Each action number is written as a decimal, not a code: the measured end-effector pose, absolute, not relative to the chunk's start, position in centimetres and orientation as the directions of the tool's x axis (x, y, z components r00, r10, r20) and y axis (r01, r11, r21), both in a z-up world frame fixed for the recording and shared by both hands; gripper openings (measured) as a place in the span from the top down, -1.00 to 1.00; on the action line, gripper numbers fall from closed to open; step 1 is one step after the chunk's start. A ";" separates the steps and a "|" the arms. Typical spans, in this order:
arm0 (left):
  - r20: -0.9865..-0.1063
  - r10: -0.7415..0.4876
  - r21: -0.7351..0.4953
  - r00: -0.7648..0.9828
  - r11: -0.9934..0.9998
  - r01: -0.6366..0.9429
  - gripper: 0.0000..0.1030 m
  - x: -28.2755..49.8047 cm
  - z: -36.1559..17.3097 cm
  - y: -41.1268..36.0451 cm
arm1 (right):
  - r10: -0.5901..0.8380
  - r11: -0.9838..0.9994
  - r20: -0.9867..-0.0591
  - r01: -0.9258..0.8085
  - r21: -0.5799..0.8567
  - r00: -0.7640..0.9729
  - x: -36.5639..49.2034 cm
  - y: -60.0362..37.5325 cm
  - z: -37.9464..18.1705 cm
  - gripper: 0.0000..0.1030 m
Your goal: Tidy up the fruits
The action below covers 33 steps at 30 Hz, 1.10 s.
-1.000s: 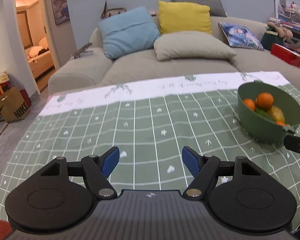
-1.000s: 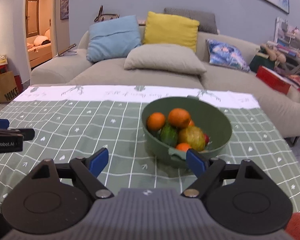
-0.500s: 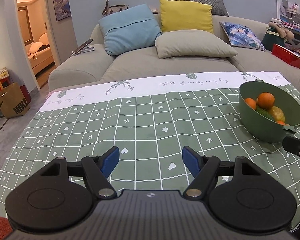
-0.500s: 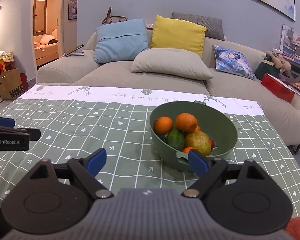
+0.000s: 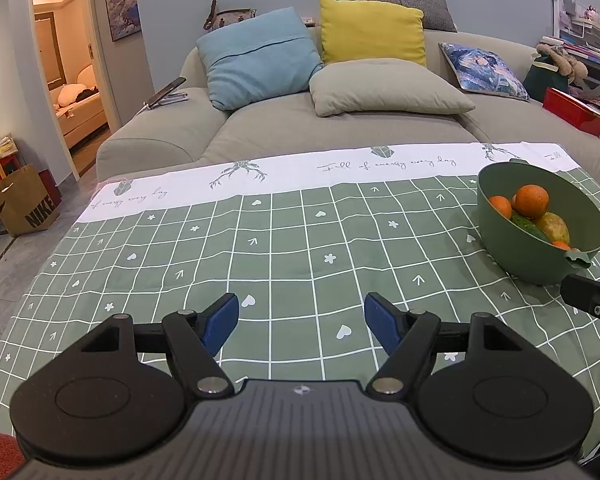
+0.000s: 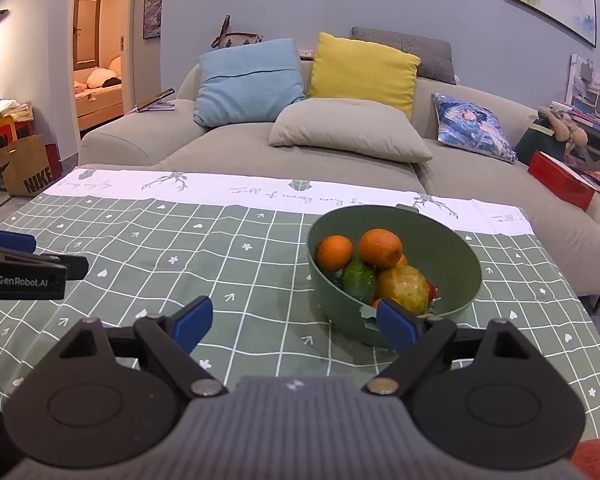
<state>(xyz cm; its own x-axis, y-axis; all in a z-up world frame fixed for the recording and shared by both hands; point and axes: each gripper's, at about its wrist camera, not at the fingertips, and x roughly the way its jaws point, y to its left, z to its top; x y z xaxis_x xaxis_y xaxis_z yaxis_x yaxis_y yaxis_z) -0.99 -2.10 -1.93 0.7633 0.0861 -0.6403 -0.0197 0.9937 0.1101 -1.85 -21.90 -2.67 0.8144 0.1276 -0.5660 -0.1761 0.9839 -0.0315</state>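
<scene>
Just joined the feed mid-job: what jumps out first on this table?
The round green plastic bowl near the table's right side, piled with oranges, a dark green fruit and a yellow-green mango. The rest of the green checked tablecloth is bare. Both hand-held grippers, left and right, hang open and hold nothing.

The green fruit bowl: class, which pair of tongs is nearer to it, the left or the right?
Right. The right tongs are open just in front of the green bowl, one pad at its rim. The left tongs are open over bare tablecloth, with the bowl off to their right.
</scene>
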 end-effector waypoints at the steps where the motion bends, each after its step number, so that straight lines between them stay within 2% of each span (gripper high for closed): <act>1: -0.641 0.086 0.110 0.763 0.994 -0.020 -0.64 -1.0 -1.9 -2.1 | 0.129 0.984 -0.565 -0.177 -0.031 0.815 -1.9 -21.9 -2.7 -0.66; 33: -0.643 0.087 0.113 0.761 0.993 -0.017 -0.64 -1.0 -2.0 -2.1 | 0.153 0.982 -0.563 -0.190 -0.007 0.812 -1.9 -22.0 -2.7 -0.66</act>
<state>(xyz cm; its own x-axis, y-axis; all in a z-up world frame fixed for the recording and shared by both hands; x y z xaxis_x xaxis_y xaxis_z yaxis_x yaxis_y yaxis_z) -0.99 -2.14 -1.95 0.7608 0.0865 -0.6432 -0.0173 0.9934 0.1132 -1.93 -22.02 -2.66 0.8124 0.1532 -0.5627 -0.1899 0.9818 -0.0068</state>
